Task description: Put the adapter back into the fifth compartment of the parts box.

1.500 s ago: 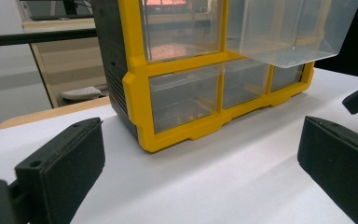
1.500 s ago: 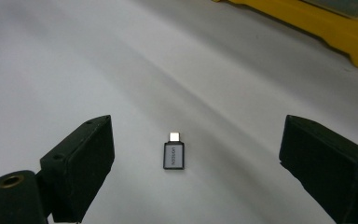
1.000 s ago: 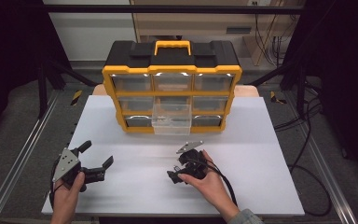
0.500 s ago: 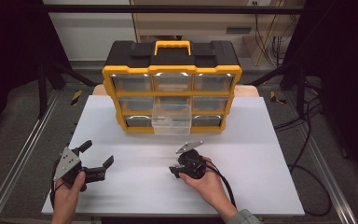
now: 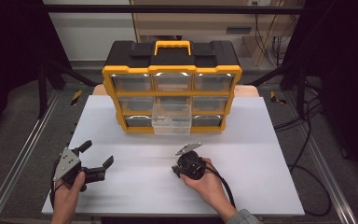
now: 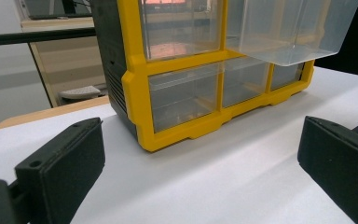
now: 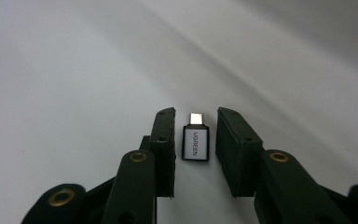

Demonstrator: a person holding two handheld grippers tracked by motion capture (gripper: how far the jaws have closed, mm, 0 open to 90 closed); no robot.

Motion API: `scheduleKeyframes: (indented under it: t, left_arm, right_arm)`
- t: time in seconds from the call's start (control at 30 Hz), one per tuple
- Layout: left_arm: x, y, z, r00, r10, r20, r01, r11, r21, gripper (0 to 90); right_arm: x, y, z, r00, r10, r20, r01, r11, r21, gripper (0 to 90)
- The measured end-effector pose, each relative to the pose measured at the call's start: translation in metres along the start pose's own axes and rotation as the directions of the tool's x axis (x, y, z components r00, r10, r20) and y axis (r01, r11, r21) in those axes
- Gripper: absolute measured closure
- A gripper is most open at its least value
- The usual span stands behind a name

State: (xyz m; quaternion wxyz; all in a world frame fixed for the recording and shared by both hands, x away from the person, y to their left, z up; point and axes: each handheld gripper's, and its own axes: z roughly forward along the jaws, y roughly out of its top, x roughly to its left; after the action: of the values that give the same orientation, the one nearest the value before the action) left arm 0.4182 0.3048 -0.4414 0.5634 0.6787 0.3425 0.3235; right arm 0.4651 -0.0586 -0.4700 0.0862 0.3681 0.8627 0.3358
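Right claw: jaws narrowly apart around a small adapter (marked UGREEN) on the worktop, not gripping. Left claw: wide open, empty.

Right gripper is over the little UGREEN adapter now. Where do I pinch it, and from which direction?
Pinch the adapter across its two long sides, on the dark body rather than the metal plug at the far end. Come straight down from above: it lies flat on the table, label up, lengthwise between the right gripper's open jaws, so closing them should catch the flat sides squarely.
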Motion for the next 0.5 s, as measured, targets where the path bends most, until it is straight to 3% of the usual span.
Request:
scheduleKeyframes:
  t: [0.5]
  left_arm:
    - [0.0001,-0.0003,0.0000,1.0000,-0.003,0.000,0.003,1.0000,0.000,0.5]
  right_arm:
    - [0.0024,-0.0026,0.0004,0.9972,-0.064,0.039,0.064,0.998,-0.003,76.1]
